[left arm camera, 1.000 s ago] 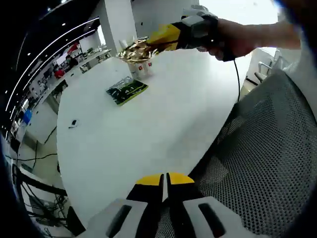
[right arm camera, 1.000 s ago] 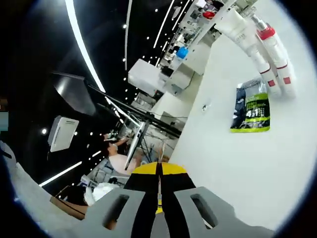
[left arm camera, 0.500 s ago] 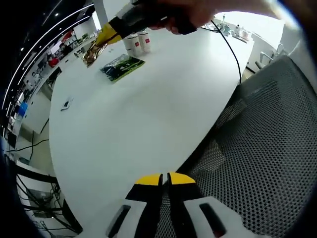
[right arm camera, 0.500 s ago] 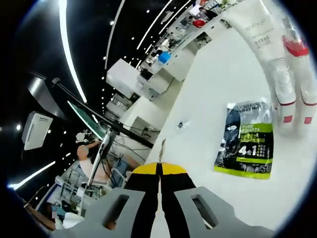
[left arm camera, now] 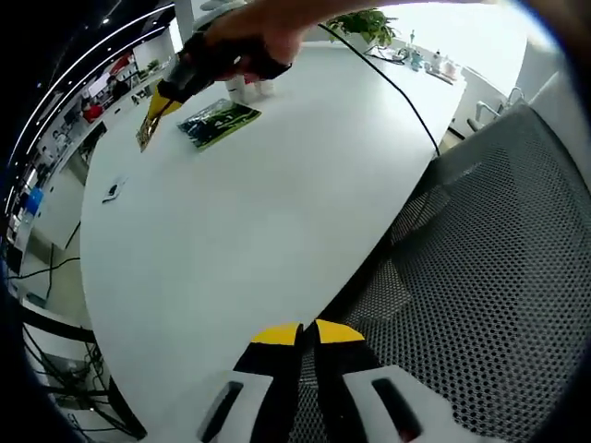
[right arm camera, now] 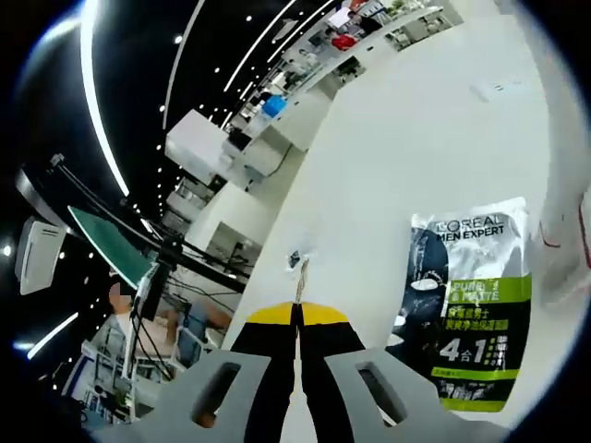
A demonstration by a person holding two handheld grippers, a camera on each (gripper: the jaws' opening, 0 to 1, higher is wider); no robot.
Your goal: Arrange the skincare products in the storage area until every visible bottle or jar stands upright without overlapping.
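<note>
Here we stood near the start of the arrangement, as far as we could judge. In the left gripper view, our left gripper [left arm camera: 306, 334] hung low over the near edge of the white table [left arm camera: 277, 212], beside a mesh chair back [left arm camera: 489, 305], its yellow-tipped jaws pressed together with nothing between them. Well across the table, our right gripper [left arm camera: 148, 125], carried in a hand [left arm camera: 245, 41], reached down just beside the sachet [left arm camera: 218, 121]. Its yellow tips appeared to pinch a thin foil-like strip, though we could not tell what that strip was.

In the right gripper view, the same jaws met at their yellow tips [right arm camera: 298, 314], and a slender sliver [right arm camera: 300, 277] stood out from between them. The sachet [right arm camera: 471, 309] lay flat on the table [right arm camera: 369, 175], a dark and green pouch with a white upper band, printed with a brand name and "4 in 1". Just beside it, at the picture's edge, we saw white bottles [right arm camera: 572, 231] with a red mark, too cropped to judge whether they stood upright.

We judged that the flat sachet was not yet dealt with, so most of the work remained. A small dark object [left arm camera: 113, 190] lay apart on the table.
</note>
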